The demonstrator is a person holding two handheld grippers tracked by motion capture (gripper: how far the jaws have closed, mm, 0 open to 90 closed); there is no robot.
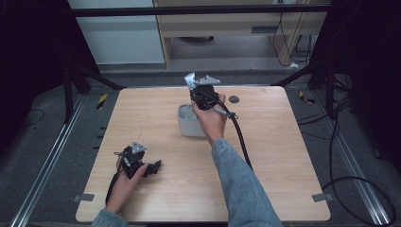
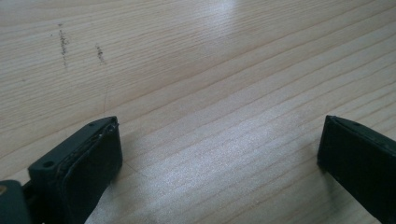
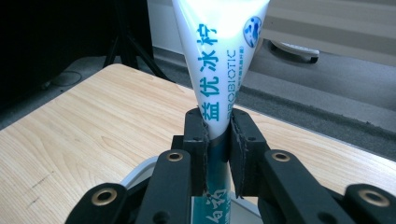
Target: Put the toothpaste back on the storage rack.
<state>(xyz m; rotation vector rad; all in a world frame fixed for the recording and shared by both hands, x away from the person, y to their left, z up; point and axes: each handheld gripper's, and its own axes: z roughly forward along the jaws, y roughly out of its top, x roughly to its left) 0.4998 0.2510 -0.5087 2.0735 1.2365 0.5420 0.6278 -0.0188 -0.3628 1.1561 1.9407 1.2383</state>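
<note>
A white tube (image 3: 219, 56) with teal print stands upright, and my right gripper (image 3: 218, 122) is shut on its narrow lower part. Below the jaws the tube's teal end reaches down at the rim of a white container (image 3: 140, 170). From above, the right gripper (image 1: 202, 96) hangs over the far side of that container (image 1: 188, 124) at the table's middle back. My left gripper (image 1: 152, 166) rests on the table near the front left, held by a hand. Its jaws (image 2: 219, 154) stand wide open over bare wood with nothing between them.
The light wooden table (image 1: 265, 170) has a dark round mark (image 1: 233, 99) right of the container. The right gripper's black cable (image 1: 242, 139) trails across the table beside the denim sleeve. Faint scuff marks (image 2: 63, 44) lie ahead of the left gripper. Black frame legs stand off both back corners.
</note>
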